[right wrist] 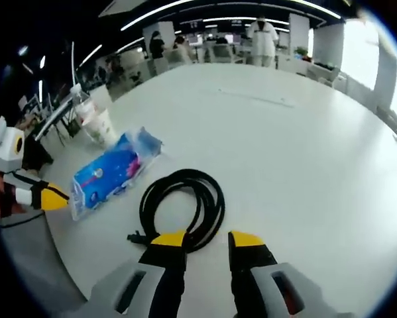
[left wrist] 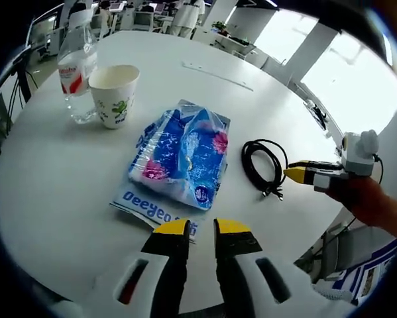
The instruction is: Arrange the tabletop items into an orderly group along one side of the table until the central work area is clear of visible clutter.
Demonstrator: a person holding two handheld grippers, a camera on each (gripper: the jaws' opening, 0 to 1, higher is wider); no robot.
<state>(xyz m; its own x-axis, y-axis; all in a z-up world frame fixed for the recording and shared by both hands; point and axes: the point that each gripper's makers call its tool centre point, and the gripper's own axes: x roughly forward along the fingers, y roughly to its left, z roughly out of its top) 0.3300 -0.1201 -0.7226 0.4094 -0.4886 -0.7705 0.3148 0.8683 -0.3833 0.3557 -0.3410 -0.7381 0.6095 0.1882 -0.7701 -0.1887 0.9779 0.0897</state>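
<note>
My left tongs (left wrist: 200, 228) hover slightly parted, empty, near the tissue pack (left wrist: 181, 154); my right tongs (right wrist: 207, 240), open and empty, near the coiled cable (right wrist: 183, 207).

leaflet (left wrist: 140, 207) under blue tissue pack (left wrist: 181, 154): large blue letters, upside down, not clearly readable | bottle (left wrist: 77, 66) red label: unreadable | paper cup (left wrist: 114, 95) print: unreadable

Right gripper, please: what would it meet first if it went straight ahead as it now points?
Most likely the coiled black cable, lying just beyond the open right gripper; depth is uncertain.
</note>
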